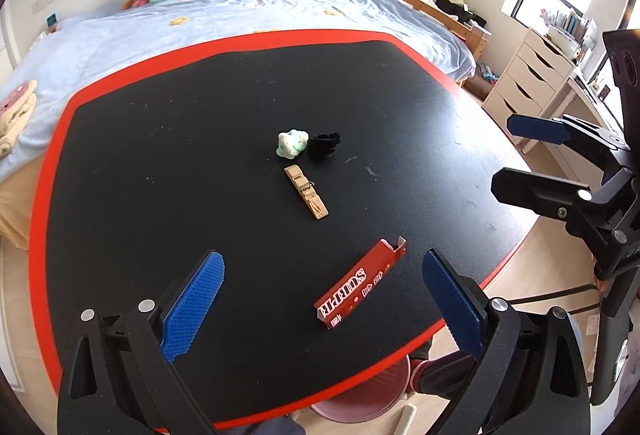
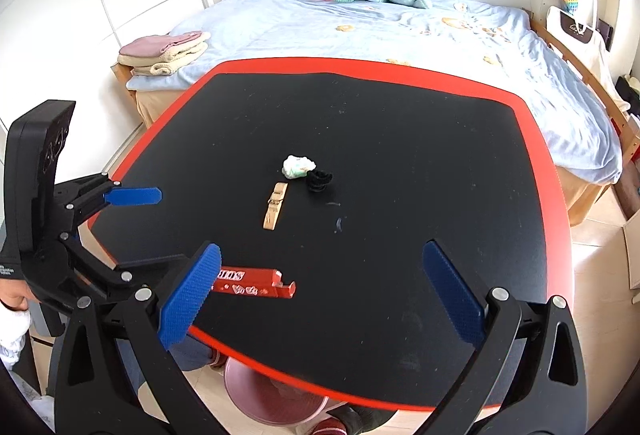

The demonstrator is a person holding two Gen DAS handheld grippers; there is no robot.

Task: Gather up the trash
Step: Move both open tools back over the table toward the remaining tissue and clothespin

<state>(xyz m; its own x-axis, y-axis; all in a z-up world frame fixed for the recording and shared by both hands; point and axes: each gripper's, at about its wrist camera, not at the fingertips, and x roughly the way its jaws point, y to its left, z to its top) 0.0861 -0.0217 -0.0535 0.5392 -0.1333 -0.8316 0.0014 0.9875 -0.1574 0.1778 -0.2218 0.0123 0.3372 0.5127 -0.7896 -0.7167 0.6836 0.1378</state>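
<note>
Four bits of trash lie on the black table [image 1: 160, 163] — a crumpled tissue [image 1: 292, 143] touching a black wad [image 1: 323, 145], a wooden clothespin [image 1: 306, 192] just beside them, and a red box [image 1: 358, 285] near the front edge. Both the left gripper [image 1: 324, 299] and right gripper [image 2: 320, 291] hover spread wide, holding nothing — a pink bin [image 2: 276, 401] sits under the table's edge.

Black table [image 1: 168, 163] edged red, red box [image 1: 358, 285], blue-padded gripper [image 1: 322, 299], perhaps mint-white wad [image 1: 292, 143].

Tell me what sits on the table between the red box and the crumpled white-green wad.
A wooden clothespin lies between the red box and the wad, touching neither. Both wrist views show it.
</note>
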